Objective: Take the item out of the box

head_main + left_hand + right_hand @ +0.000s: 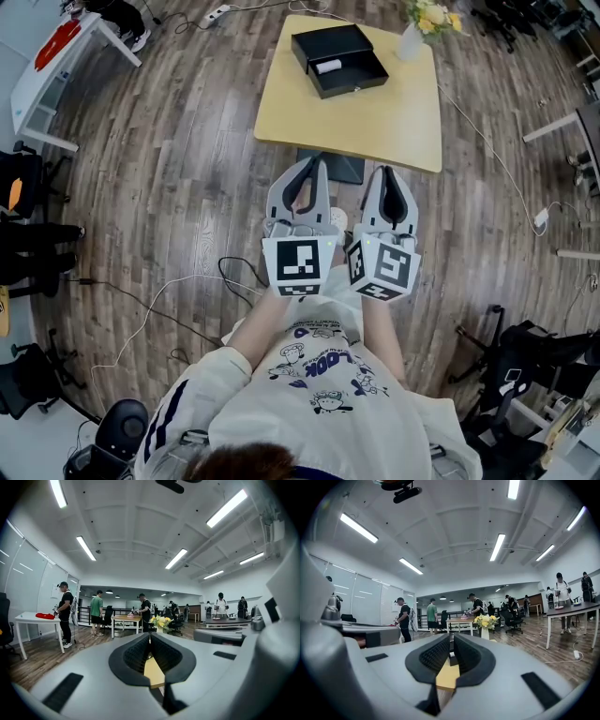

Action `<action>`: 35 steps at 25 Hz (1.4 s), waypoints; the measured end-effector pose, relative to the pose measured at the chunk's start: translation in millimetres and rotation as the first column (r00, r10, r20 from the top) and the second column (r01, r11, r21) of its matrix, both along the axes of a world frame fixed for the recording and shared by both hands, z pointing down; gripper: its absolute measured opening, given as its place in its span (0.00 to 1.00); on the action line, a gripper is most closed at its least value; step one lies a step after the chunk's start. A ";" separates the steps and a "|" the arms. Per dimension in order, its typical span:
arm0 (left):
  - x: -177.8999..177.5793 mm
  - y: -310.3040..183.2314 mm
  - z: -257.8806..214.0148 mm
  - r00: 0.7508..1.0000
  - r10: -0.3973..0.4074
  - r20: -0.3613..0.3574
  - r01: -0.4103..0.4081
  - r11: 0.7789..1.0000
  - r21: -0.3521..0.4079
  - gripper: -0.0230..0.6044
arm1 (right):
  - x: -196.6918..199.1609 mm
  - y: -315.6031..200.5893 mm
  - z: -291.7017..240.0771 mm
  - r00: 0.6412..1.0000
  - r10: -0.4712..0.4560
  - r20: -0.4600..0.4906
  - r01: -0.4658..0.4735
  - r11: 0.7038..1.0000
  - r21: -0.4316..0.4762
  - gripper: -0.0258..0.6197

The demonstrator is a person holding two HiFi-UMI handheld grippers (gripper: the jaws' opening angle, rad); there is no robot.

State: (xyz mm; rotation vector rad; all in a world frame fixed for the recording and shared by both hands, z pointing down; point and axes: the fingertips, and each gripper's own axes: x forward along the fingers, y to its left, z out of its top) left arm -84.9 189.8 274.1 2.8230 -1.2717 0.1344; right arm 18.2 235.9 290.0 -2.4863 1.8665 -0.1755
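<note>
Risk first: both tools are clenched on nothing. The left gripper (319, 165) shows its pads meeting at the tips in its own view, with only the yellow tabletop visible through the oval gap behind them. The right gripper (386, 172) reads the same, jaws together and empty. If either arrives at the box in this state, it would likely shove the item rather than take it, so the jaws must part before the reach.

Second risk: the open black box (349, 77) sits loose on a smooth yellow table (375, 117). A push against its wall could slide it, probably toward the far edge. The other gripper may be needed to steady it.

Third risk: a vase of yellow flowers (417, 28) stands at the far right corner, near the box. A wide swing on the right side could tip it.

Fourth risk: cables (169, 291) trail on the wood floor by the person's feet, a trip hazard on the approach.

Position: the small white item (328, 67) lies inside the box tray, toward its left side, just beside the laid-back lid. Its exact shape is too small to tell. Both grippers are held side by side in front of the person, short of the table's near edge, well apart from the box. The item lies straight ahead of them and slightly nearer the left gripper's line.
</note>
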 end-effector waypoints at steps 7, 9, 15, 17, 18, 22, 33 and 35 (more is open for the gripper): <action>14.6 -41.0 6.3 0.999 -0.042 0.016 0.042 0.999 -0.008 0.07 | 21.5 -41.5 8.4 1.000 -0.026 0.008 0.026 1.000 -0.015 0.11; 23.0 -54.5 6.2 0.999 -0.049 0.020 0.049 0.999 -0.008 0.07 | 30.0 -56.2 9.0 0.999 -0.037 0.008 0.037 0.999 -0.018 0.11; 50.2 -99.1 2.6 0.997 -0.076 0.031 0.077 0.997 -0.004 0.07 | 55.7 -105.4 7.5 0.997 -0.078 0.012 0.079 0.997 -0.024 0.11; 58.7 -113.9 1.4 0.995 -0.088 0.036 0.088 0.996 -0.005 0.07 | 63.8 -121.2 6.2 0.995 -0.094 0.017 0.094 0.995 -0.026 0.11; 63.1 -121.0 1.0 0.995 -0.094 0.037 0.094 0.996 -0.006 0.07 | 67.8 -129.1 5.9 0.995 -0.102 0.019 0.102 0.994 -0.027 0.11; 82.2 -148.0 -0.3 0.992 -0.115 0.042 0.116 0.993 -0.004 0.07 | 83.6 -160.2 5.8 0.990 -0.142 0.018 0.143 0.989 -0.033 0.11; 118.7 -216.4 11.0 0.981 -0.184 0.059 0.185 0.982 -0.027 0.07 | 125.8 -240.5 12.7 0.975 -0.223 -0.003 0.222 0.973 -0.068 0.11; 120.8 -223.4 15.1 0.978 -0.198 0.065 0.200 0.979 -0.031 0.07 | 130.5 -249.1 16.4 0.972 -0.237 -0.011 0.235 0.969 -0.080 0.11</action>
